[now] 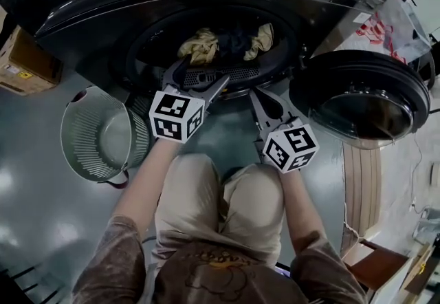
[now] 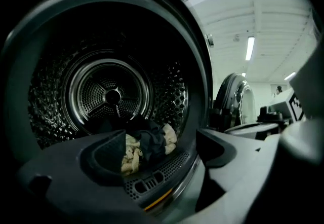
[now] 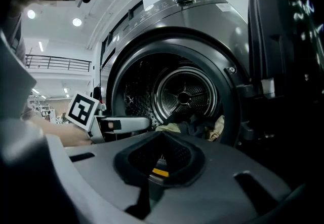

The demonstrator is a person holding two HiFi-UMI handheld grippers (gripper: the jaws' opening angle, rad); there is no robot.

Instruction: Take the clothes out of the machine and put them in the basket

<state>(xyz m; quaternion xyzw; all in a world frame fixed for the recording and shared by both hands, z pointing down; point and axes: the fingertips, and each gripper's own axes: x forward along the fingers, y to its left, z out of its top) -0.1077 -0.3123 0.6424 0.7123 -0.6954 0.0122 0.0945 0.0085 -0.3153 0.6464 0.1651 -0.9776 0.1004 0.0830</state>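
Observation:
A small pile of clothes, beige cloth (image 1: 198,45) around a dark garment (image 1: 232,42), lies at the front of the machine's drum (image 1: 155,38). My left gripper (image 1: 201,74) stands open at the drum's lower rim, just short of the pile. In the left gripper view the clothes (image 2: 147,143) show between and beyond the spread jaws of the left gripper (image 2: 161,151), with no pad pressing on them. My right gripper (image 1: 259,98) is shut and empty, to the right and below the opening. In the right gripper view the right gripper (image 3: 161,159) has its jaws together, with the clothes (image 3: 195,127) beyond.
A round pale slatted basket (image 1: 82,137) stands on the floor at the left of the machine. The machine's round door (image 1: 364,100) hangs open at the right. A cardboard box (image 1: 24,62) sits at the far left. The person kneels before the opening.

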